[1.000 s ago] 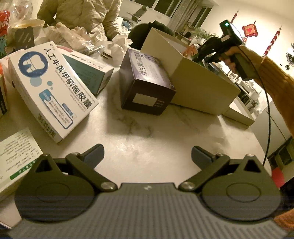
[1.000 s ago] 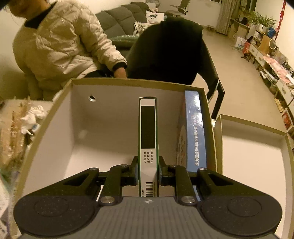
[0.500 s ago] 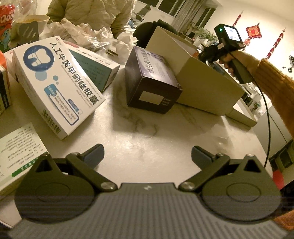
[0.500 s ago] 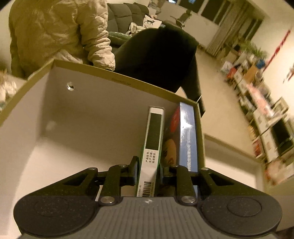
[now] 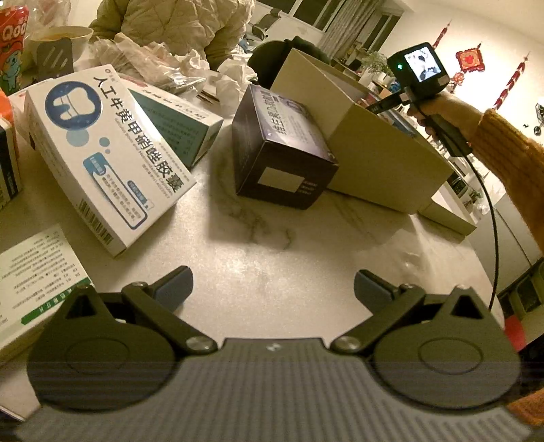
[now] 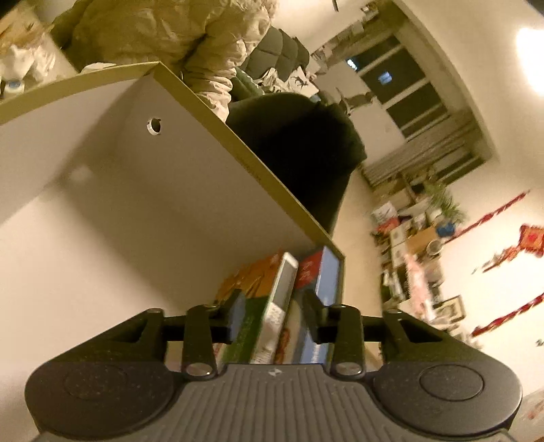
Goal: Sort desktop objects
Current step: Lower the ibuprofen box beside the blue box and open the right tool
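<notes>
My right gripper (image 6: 272, 318) is inside the beige cardboard box (image 6: 136, 204), rolled to one side, and its jaws are opening. Between them stands a thin green and white box (image 6: 278, 292), tilted against a blue and red box (image 6: 328, 272) at the carton's end wall; the pads no longer squeeze it. In the left wrist view the same carton (image 5: 374, 153) sits at the back right, with a hand holding the right gripper (image 5: 418, 78) over it. My left gripper (image 5: 272, 287) hangs open and holds nothing above the marble table (image 5: 272, 238).
On the table lie a white and blue medicine box (image 5: 108, 153), a teal box (image 5: 173, 115) behind it, a dark purple box (image 5: 282, 149) against the carton, and a green-printed box (image 5: 34, 272) at the left. The carton's lid (image 5: 445, 217) lies at the right. A person in a pale padded jacket (image 5: 170, 20) sits behind crumpled wrappers.
The right gripper rolled and sank deeper into the carton, and its jaws parted from the green and white box, which now leans on the blue one. The left gripper stays open.
</notes>
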### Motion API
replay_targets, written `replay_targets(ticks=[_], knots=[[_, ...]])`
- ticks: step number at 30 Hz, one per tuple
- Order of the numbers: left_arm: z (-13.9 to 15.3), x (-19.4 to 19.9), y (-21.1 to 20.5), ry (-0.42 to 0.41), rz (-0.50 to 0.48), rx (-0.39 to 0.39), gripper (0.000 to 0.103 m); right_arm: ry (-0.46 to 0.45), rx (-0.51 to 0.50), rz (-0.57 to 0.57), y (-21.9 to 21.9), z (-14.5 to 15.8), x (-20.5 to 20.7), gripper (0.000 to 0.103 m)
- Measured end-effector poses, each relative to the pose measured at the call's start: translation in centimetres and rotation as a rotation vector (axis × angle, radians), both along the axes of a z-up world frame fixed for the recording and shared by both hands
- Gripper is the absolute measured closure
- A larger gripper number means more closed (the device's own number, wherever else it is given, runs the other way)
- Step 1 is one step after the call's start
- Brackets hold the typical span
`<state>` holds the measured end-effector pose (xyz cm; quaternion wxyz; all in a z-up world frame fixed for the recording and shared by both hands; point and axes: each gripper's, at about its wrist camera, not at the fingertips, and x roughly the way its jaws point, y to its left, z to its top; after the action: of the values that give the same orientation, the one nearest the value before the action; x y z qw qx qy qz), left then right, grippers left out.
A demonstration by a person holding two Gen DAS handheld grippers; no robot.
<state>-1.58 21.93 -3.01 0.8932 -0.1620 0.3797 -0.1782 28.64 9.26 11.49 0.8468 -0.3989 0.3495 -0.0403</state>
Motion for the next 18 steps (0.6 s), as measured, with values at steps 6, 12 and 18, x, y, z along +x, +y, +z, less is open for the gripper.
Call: replay_targets(ticks=[6,12,18], knots=[[0.0,-0.1,0.0,0.000,0.001,0.000,0.000,0.008,-0.032,-0.012,-1.2,-0.3,0.6,0.056],[0.3,-0.3,0.1,-0.008,0.009,-0.003,0.000,-0.006,0.091,-0.032,-2.4,1.4,0.6,0.056],[0.7,-0.6,-0.1,-0.019,0.008,-0.001,0.000,-0.019,0.188,-0.048,-3.8,3.6,0.2,0.056]])
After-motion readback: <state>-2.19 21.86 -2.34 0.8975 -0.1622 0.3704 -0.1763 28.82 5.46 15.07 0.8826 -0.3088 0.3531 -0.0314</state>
